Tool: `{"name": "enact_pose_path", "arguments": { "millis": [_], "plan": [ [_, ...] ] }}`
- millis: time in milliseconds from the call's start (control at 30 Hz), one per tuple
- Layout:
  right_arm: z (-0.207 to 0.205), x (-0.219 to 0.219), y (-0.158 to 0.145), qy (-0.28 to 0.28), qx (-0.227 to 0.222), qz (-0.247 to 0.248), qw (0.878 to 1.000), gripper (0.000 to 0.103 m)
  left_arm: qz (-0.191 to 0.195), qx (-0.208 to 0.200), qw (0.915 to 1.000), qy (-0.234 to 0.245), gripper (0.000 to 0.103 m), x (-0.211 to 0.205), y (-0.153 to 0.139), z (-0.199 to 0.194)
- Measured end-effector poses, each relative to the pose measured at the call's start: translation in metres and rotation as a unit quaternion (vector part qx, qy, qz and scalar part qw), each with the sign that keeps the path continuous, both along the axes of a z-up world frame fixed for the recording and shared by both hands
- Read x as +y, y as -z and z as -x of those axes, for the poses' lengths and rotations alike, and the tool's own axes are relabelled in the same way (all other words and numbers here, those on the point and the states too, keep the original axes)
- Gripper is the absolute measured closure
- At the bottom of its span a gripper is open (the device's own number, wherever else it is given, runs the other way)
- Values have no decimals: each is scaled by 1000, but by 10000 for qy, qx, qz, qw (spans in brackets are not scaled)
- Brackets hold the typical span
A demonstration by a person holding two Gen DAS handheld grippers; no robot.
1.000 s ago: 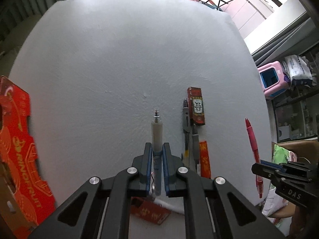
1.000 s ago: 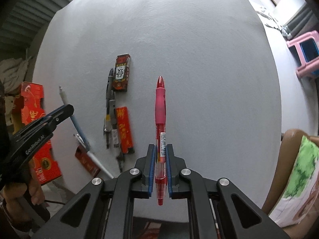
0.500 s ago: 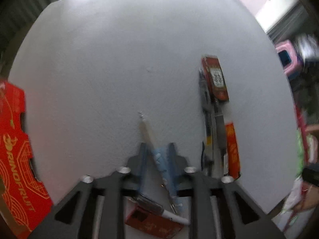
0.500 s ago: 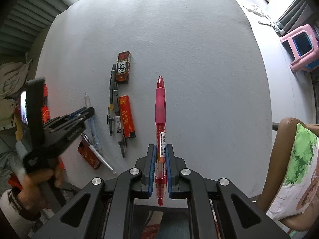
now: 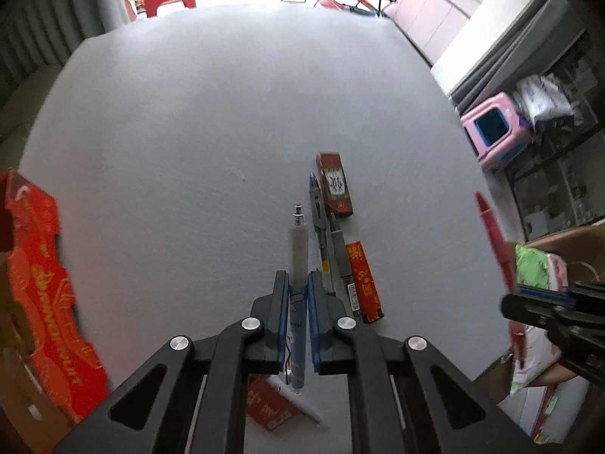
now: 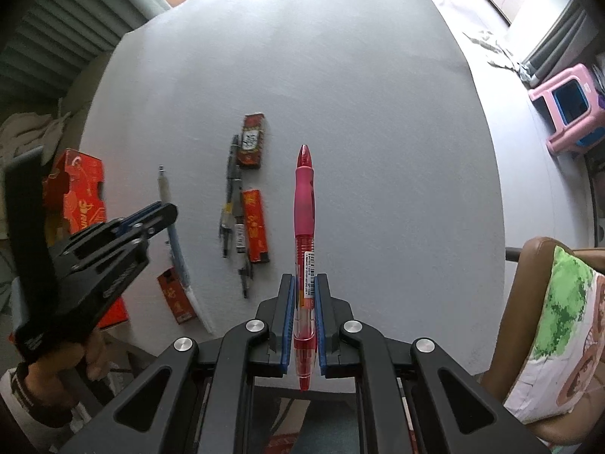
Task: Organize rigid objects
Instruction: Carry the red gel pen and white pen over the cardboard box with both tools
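My left gripper (image 5: 297, 278) is shut on a pale blue-and-grey pen (image 5: 297, 249), held above the grey table (image 5: 189, 132), tip pointing away. My right gripper (image 6: 304, 282) is shut on a red pen (image 6: 303, 204), also held above the table. On the table lie a red patterned box (image 5: 334, 185), dark pens (image 5: 327, 242) beside it, and a slim red box (image 5: 365, 280). In the right wrist view the left gripper (image 6: 159, 213) and its pen (image 6: 164, 185) show at left, left of the dark pens (image 6: 232, 204) and boxes (image 6: 250, 140).
A small red box (image 5: 268, 408) and a white pen lie at the near table edge under my left gripper. An orange carton (image 5: 41, 283) stands off the table's left edge. A pink stool (image 6: 571, 109) and a brown chair with a cushion (image 6: 559, 317) stand at right.
My left gripper dipped and tilted over the table, then rose and levelled with the pale pen in it. The right gripper holds the red pen much as before, a little higher.
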State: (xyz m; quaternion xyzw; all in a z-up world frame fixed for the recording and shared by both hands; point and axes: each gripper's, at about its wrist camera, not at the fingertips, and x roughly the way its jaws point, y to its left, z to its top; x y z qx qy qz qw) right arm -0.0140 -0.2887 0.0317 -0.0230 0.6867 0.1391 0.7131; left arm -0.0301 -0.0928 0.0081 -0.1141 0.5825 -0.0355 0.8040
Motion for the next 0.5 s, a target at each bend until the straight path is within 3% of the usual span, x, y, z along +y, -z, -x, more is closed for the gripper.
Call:
{"name": "enact_pose_path", "arguments": {
  "millis": [500],
  "plan": [
    [-7, 65, -32, -771, -402, -129, 9961, 92, 44, -467, 9940, -992, 93, 53, -41, 40]
  ]
}}
